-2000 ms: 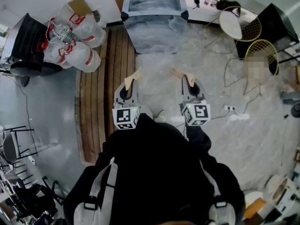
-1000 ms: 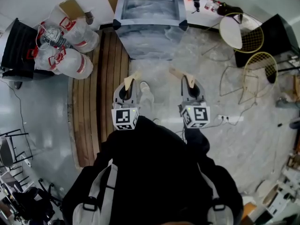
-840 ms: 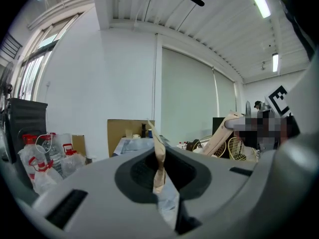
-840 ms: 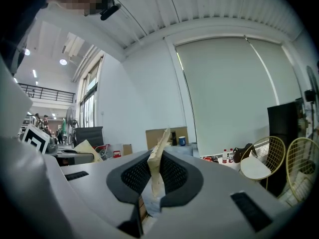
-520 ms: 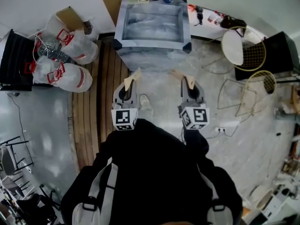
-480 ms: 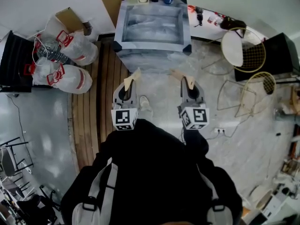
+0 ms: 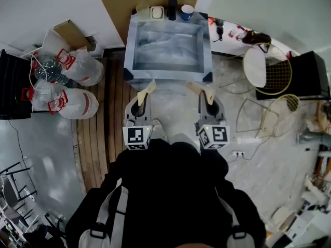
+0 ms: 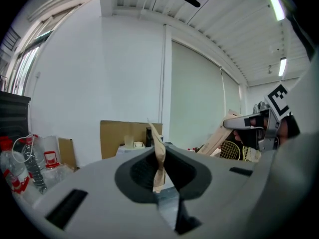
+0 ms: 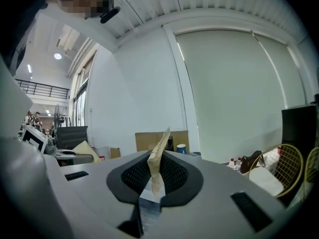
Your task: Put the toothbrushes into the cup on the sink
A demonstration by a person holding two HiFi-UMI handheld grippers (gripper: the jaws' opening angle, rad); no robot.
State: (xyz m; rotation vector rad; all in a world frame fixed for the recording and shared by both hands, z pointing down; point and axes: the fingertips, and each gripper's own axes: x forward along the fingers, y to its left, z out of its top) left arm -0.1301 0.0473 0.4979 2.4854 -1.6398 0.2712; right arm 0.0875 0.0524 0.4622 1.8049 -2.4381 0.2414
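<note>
Left of the sink [image 7: 207, 50]: bags of empty bottles [image 7: 77, 68] on the floor, not your concern.

Left gripper [image 7: 148, 87]: level, just short of the sink's front edge. Jaws closed, tan pads meeting, nothing between them. Looks like a carry pose for the approach, not a grasp.

Sink basin: empty as far as the head view shows. On the back ledge, left to right:
- clear cup [image 7: 143, 10], contents too small to tell
- white dish [image 7: 156, 12]
- tall black thing [image 7: 172, 7], tap or bottle, can't tell which
- blue cup [image 7: 187, 12] at the right end, upright, inside not visible

Toothbrushes: can't make them out in any view. Most likely on that ledge or in the clear cup. My guess is the blue cup is the target, but confirm once you're closer.

Right gripper [image 7: 195, 88]: same pose, also just short of the sink's front edge. Jaws pressed together, pads touching, holding nothing.

Right of the sink: wire chairs [image 7: 271, 68], well apart.

Task not started. Open one gripper before you reach over the basin.
</note>
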